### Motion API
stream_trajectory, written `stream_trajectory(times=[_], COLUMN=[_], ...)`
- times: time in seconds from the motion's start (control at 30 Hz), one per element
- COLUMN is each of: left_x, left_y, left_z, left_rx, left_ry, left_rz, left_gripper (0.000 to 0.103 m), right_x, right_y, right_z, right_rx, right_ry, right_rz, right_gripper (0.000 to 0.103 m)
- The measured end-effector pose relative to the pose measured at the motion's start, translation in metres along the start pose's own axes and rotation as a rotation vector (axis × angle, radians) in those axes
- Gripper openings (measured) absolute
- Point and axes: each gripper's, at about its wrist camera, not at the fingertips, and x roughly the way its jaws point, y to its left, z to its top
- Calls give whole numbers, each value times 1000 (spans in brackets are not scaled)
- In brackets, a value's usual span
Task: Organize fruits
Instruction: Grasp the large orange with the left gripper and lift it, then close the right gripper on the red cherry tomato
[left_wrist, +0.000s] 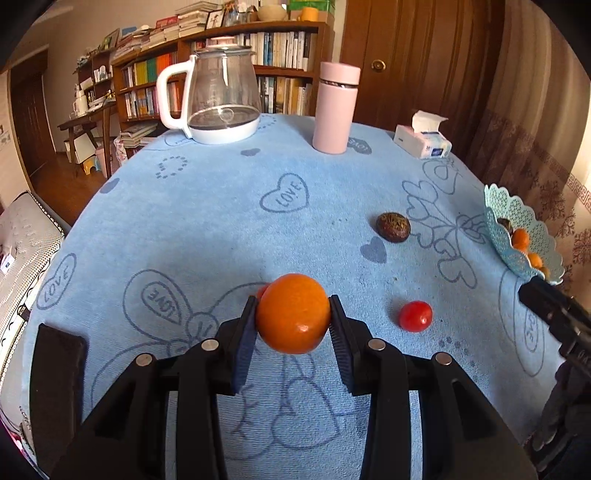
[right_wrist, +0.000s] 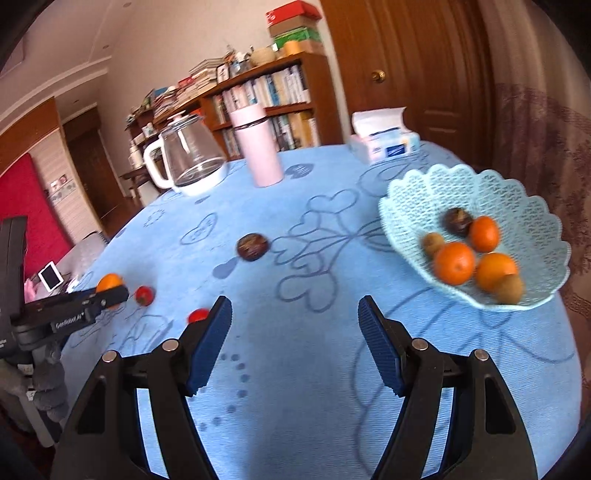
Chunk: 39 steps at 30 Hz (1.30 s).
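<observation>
Clamped between the fingers (left_wrist: 255, 325) of the left gripper (left_wrist: 293, 319): one orange (left_wrist: 293, 314), both blue pads pressed to its sides, seemingly raised just clear of the blue surface (left_wrist: 221, 229). Peeking out directly behind that orange, a sliver of a second small red fruit (left_wrist: 261, 291), shown in the right wrist view as a whole red fruit beside the left gripper. Just to the right of the held orange, a small red tomato-like fruit (left_wrist: 415, 316), loose on the cloth. Farther out toward the middle, a dark, wrinkled round fruit (left_wrist: 393, 227), also loose.

On the other side, the right gripper (right_wrist: 294, 332) with fingers spread apart and nothing between them, poised above bare cloth, short of the basket.

At the far right edge of the surface, the pale blue lattice basket (right_wrist: 424, 192), already loaded: three oranges (right_wrist: 454, 263), two brownish kiwi-like fruits (right_wrist: 433, 243) and one dark fruit (right_wrist: 458, 220).

Judged tally: six pieces sorted, a seventh in hand, three left on the cloth. Well past halfway, by the look of it.

Along the back, untouched: a glass kettle (left_wrist: 221, 96), a pink flask (left_wrist: 336, 107) and a tissue pack (left_wrist: 423, 138).
</observation>
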Motion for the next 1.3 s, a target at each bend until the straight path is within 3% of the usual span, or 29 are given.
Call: stream_trajectory(times=[0.33, 0.57, 0.9, 1.3], left_x=[-11, -15, -17, -12], left_y=[22, 37, 46, 44], left_z=[6, 6, 9, 8], left_rx=[-39, -65, -91, -88], left_ry=[-37, -52, -58, -44], left_rz=[6, 27, 36, 32], left_gripper=[38, 38, 38, 38], right_x=[28, 56, 90, 93], right_y=[53, 80, 85, 82], right_z=[-4, -2, -6, -8], right_rx=[-101, -142, -145, -136], right_ry=[100, 183, 271, 275], right_rz=[70, 105, 84, 79], right_gripper=[72, 58, 33, 31])
